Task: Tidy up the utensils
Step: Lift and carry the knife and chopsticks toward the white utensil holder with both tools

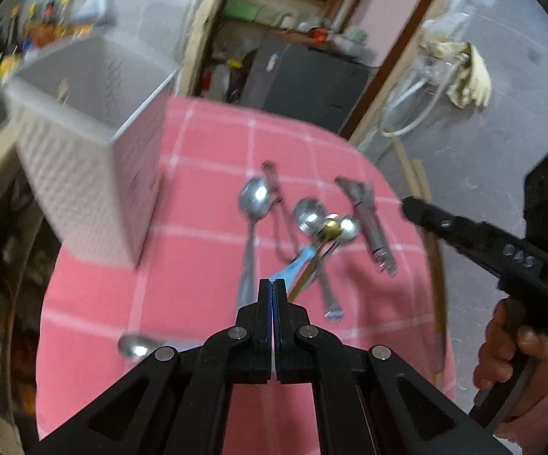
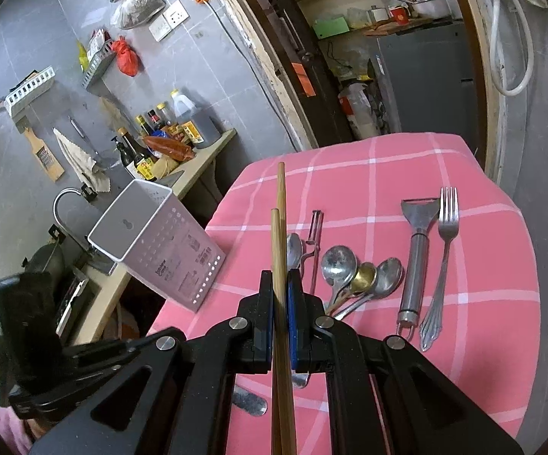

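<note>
The right gripper was squeezing two wooden chopsticks that stuck out past its tips. The left gripper was pressed tight shut with nothing inside. Spoons, a peeler and a fork lay on the pink checked cloth. A white holder stood at the cloth's left edge.

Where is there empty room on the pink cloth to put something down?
Bare cloth lies beyond the utensils, toward the table's far edge, and between the white holder and the nearest spoon. It is crowded from the spoons to the fork.
</note>
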{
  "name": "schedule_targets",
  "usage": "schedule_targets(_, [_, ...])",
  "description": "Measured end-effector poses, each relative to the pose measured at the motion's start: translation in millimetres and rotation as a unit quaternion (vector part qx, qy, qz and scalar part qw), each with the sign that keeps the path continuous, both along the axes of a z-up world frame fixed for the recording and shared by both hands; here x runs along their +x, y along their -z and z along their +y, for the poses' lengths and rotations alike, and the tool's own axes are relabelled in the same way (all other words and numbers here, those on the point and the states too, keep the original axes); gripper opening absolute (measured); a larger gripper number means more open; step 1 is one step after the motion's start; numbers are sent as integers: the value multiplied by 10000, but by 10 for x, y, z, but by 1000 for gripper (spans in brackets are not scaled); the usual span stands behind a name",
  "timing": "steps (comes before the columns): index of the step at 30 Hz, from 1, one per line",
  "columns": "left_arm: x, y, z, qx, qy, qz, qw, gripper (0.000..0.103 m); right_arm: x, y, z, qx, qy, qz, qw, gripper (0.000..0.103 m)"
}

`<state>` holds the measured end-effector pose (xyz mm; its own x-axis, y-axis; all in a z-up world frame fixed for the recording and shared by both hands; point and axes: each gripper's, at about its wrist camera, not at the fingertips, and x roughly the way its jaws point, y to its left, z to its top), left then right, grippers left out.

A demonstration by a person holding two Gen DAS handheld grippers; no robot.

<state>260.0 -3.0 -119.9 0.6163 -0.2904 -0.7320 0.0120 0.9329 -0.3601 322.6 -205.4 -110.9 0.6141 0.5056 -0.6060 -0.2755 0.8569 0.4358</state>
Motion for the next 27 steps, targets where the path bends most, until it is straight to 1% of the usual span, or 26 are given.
schedule_targets(2, [-41,121,116,-23,-267,260,9993,1,-8,45,-6,23,39,98,9999,6])
schedule_targets(5, [-116,267,278,-182,-658,653,9955,3,-12,115,-7,60,92,193,9998,6])
schedule_targets(9, [-161,481,423,-490,-1118,1156,9858,9,3,237,29,83,88,372,9992,6])
schedule_targets(10, [-162,537,467,-620,-1285,1284,9814,10,5,261,41,78,73,400,9991,6])
schedule_targets(12, [-158,591,505,-766,-1497,1404,9757,12,4,290,66,50,35,432,9990,6])
schedule_targets(14, [-163,613,535,-846,-1707,1454,9709,18,5,301,75,47,-13,435,9990,6])
schedule_targets(16, [-178,609,561,-820,-1926,1481,9666,33,22,298,90,46,-52,435,9990,6])
schedule_targets(18, [-178,599,588,-841,-2030,1460,9646,41,44,298,109,47,-92,426,9990,6])
schedule_targets(20, [-143,598,597,-843,-2080,1450,9636,44,69,299,126,46,-121,414,9991,6])
schedule_targets(21, [-103,600,583,-798,-2112,1441,9635,44,88,300,125,54,-138,414,9990,6])
schedule_targets(23, [-31,597,528,-564,-2142,1448,9644,44,111,293,127,62,-163,408,9990,6])
schedule_targets(27, [87,574,342,154,-2095,1464,9667,43,151,284,138,36,-231,394,9989,6])
